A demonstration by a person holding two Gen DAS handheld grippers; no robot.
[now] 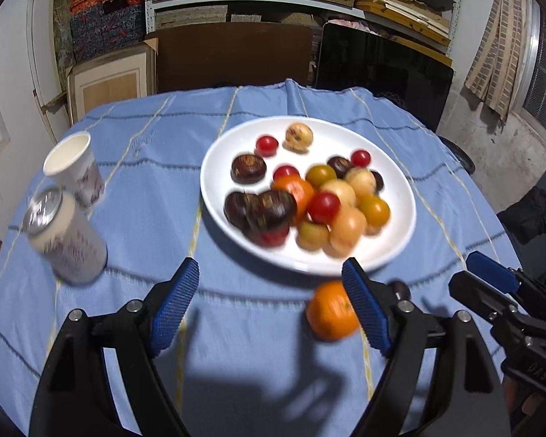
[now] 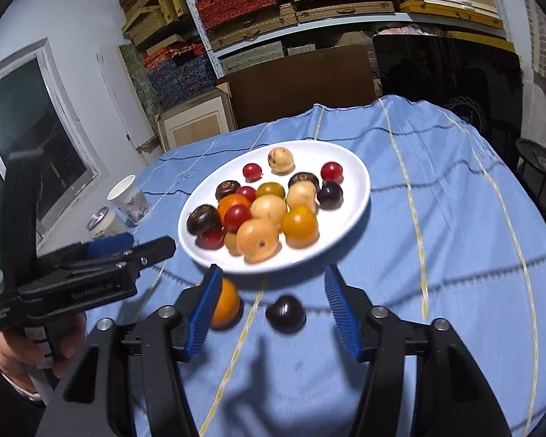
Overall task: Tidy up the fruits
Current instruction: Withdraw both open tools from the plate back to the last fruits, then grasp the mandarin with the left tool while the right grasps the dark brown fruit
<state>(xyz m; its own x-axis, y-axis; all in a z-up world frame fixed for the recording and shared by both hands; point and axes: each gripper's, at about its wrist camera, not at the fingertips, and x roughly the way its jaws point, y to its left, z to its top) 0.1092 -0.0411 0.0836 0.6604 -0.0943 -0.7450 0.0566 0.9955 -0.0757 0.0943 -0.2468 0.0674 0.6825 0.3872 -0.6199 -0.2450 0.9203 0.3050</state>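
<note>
A white plate point(image 1: 214, 182) point(image 2: 353, 189) on the blue tablecloth holds several small fruits: red, yellow, pale orange and dark purple. Two fruits lie on the cloth in front of the plate, an orange one point(image 1: 331, 309) point(image 2: 227, 304) and a dark purple one point(image 1: 400, 289) point(image 2: 285, 313). My left gripper point(image 1: 269, 273) is open and empty; the orange fruit sits just behind its right finger. My right gripper point(image 2: 273, 273) is open, with the purple fruit on the cloth between its fingers, untouched. In each wrist view the other gripper shows at the edge.
A paper cup point(image 1: 72, 164) point(image 2: 129, 200) and a drink can point(image 1: 65, 236) point(image 2: 102, 220) stand left of the plate. The table's rounded edge drops off behind the plate. Shelves of boxes, a cardboard box and a dark screen stand beyond it. A black stool point(image 2: 538, 171) is at the right.
</note>
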